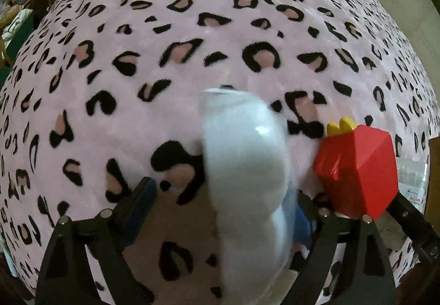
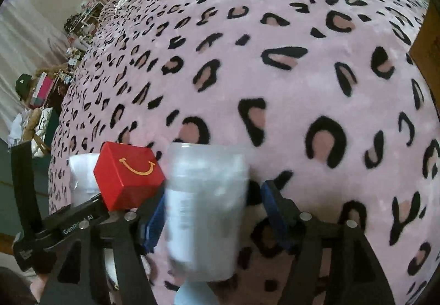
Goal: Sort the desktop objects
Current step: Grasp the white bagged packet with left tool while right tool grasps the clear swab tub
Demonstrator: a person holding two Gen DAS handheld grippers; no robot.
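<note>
Nearest the left wrist camera, the left claw (image 1: 220, 211) stands wide, its blue-padded fingers (image 1: 140, 208) apart; a blurred white translucent plastic packet (image 1: 244, 167) sits between them against the right-hand finger, and whether it is gripped cannot be told. Nearest the right wrist camera, the right claw (image 2: 211, 214) also stands wide around a blurred clear cylindrical plastic jar with a white label (image 2: 206, 208); a gap shows between the jar and the right-hand pad.

Under everything spreads one pink fleece blanket with black-and-tan leopard spots (image 1: 220, 29), covering a bed.

Taking the jar as landmark: one red faceted plastic box with a yellow smile printed on its face (image 2: 128, 174) sits just left of it, topped by yellow arches in the left view (image 1: 357, 167). The white packet lies beyond the box, farther left of the jar (image 2: 82, 175).

Counted: one jar, one red box, one white packet, two claws.
</note>
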